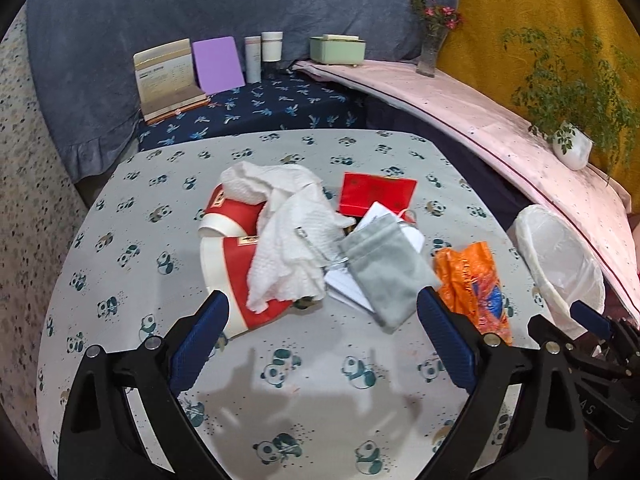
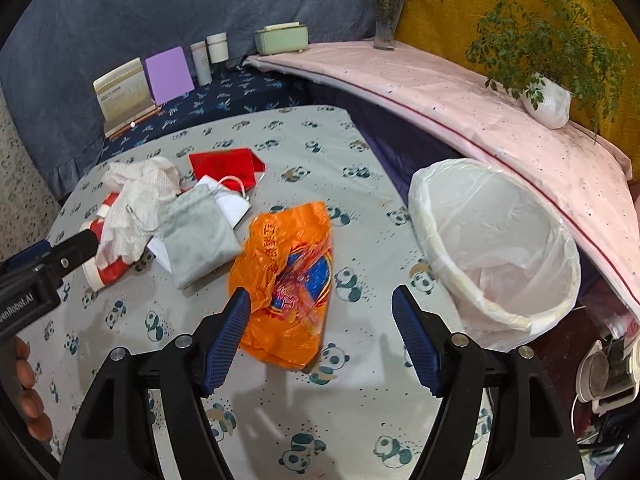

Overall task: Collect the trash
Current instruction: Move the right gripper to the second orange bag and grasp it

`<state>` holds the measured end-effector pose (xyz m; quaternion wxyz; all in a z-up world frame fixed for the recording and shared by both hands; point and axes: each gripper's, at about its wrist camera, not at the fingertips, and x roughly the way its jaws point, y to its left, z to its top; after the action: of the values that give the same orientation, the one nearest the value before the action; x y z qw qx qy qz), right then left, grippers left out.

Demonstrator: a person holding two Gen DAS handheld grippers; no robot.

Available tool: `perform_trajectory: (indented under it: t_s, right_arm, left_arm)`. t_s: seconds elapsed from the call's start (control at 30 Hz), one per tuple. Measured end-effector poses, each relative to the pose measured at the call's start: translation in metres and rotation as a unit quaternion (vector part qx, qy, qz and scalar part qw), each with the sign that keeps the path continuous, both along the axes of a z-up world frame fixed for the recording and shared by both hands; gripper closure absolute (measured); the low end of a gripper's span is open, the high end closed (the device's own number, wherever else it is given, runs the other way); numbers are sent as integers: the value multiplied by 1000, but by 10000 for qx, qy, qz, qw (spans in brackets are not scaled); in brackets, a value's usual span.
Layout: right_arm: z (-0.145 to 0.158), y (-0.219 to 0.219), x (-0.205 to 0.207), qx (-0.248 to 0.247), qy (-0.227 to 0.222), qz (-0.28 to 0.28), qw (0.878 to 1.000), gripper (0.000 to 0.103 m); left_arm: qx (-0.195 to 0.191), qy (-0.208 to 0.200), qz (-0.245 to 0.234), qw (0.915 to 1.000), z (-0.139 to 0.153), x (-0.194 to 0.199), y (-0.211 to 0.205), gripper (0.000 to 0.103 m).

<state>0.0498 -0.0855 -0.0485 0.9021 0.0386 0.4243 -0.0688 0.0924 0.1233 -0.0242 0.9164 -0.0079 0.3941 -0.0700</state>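
left tool (image 1: 322,336) | right tool (image 2: 320,336) | black frames | blue ribbed pads | silver screws

**Two hand-held grippers, both angled downward with jaws apart.**
The left gripper (image 1: 322,336) points down and away, its blue-padded fingers (image 1: 200,340) spread wide with nothing between the pads. The right gripper (image 2: 320,336) takes a similar downward tilt just to the right of it, jaws parted and gripping nothing. In the right wrist view the left gripper's black body enters from the near left edge, and the fingertips of the person's left hand (image 2: 28,392) curl round its handle.
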Motion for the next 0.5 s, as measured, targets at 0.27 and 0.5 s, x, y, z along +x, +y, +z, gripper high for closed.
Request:
perform_trajectory:
  t_s: [0.27,0.5]
  right_arm:
    - [-24,2,10,129,287,-26,9995,33]
    - [-40,1,21,206,462,-15,9987,39]
  left_arm:
    - [-11,165,206,9997,-14,8,20,12]
    - [-9,201,296,9994,-19,17,28,12]
